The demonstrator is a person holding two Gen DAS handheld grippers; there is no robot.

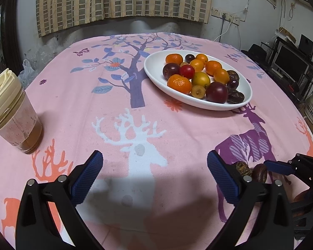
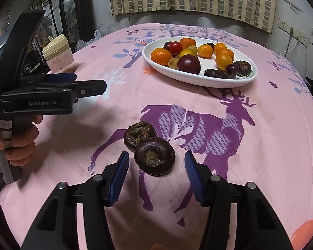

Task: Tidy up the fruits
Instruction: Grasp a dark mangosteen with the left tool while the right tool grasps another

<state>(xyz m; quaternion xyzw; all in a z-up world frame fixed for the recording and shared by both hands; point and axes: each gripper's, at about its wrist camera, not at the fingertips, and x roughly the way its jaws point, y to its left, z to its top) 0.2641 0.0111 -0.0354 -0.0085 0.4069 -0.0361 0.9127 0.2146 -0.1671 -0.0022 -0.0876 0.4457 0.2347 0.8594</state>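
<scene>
Nearest, my right gripper (image 2: 156, 177) spreads its jaws wide around a dark water chestnut (image 2: 154, 156) to carry it to the white plate (image 2: 154, 62) at twelve o'clock, while my left gripper (image 1: 155, 175) waits wide and empty over the counter (image 1: 177, 125)

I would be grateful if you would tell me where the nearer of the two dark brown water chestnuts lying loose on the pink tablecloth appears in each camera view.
Left wrist: nearer dark brown water chestnut, low right, behind the open left gripper's right finger.
Right wrist: bottom centre, just ahead of the open right gripper.
Shared landmark: purple deer print beneath it.
</scene>
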